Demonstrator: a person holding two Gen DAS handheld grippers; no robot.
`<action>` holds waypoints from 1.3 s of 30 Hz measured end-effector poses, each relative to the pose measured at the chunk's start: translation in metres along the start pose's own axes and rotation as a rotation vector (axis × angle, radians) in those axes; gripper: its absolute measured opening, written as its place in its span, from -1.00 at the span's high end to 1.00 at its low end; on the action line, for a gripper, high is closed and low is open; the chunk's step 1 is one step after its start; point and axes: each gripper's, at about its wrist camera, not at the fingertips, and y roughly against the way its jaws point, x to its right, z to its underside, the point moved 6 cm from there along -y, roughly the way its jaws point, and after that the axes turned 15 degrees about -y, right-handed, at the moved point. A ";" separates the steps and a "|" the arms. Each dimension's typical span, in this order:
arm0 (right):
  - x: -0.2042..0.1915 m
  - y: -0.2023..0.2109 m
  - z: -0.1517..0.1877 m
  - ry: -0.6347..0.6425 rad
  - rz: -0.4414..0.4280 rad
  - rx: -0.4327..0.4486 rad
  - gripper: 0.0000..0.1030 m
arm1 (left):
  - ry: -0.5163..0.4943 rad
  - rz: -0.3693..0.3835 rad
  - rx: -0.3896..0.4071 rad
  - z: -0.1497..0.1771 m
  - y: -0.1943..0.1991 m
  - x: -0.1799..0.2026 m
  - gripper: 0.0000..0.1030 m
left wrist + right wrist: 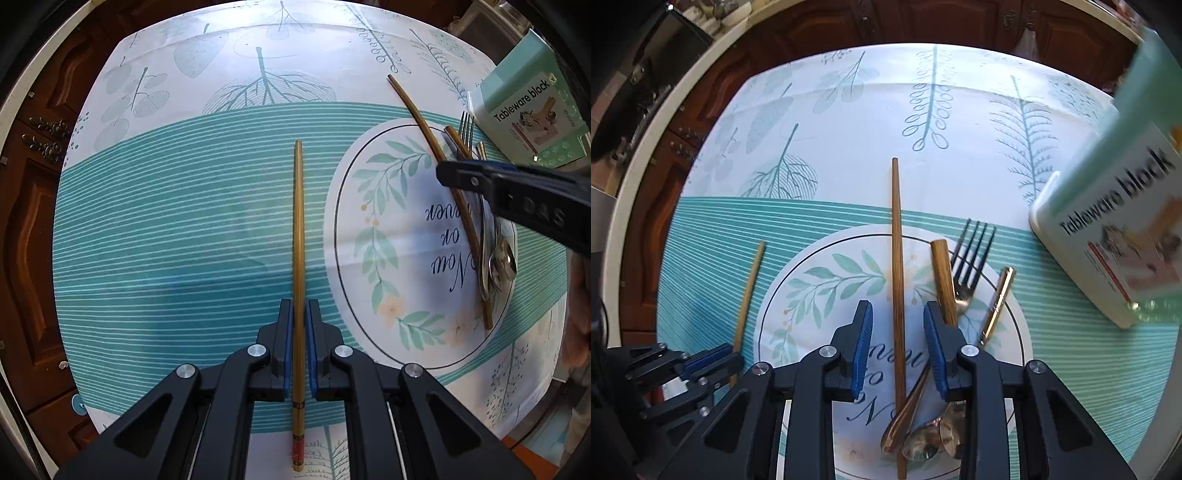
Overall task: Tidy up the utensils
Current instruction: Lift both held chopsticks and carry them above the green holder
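Two chopsticks are in play. My left gripper (299, 314) is pinched tight on the slim yellow-brown chopstick with a red band at its end (298, 236), over the teal-striped tablecloth (177, 229). My right gripper (897, 332) stands spread around the darker brown wooden chopstick (897, 236), pads clear of it. That stick lies across the printed leaf-wreath circle (820, 280), beside a wooden-handled spoon (942, 273), a steel fork (971, 251) and a gold-coloured handle (997, 302). A mint-green "Tableware block" box (1119, 221) stands near these.

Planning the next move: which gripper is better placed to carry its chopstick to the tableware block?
Left gripper: shut on its chopstick. Right gripper only straddles the other chopstick, pads apart.
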 end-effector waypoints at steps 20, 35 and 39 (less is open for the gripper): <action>-0.020 -0.001 0.023 -0.002 -0.116 -0.085 0.89 | -0.014 -0.036 0.068 0.034 0.014 -0.004 0.92; 0.040 0.114 0.124 -0.046 -0.342 0.412 0.89 | -0.039 -0.114 0.422 0.033 0.073 0.065 0.92; 0.079 0.166 0.122 -0.068 -0.337 0.509 0.89 | -0.080 -0.109 0.515 0.000 0.107 0.091 0.92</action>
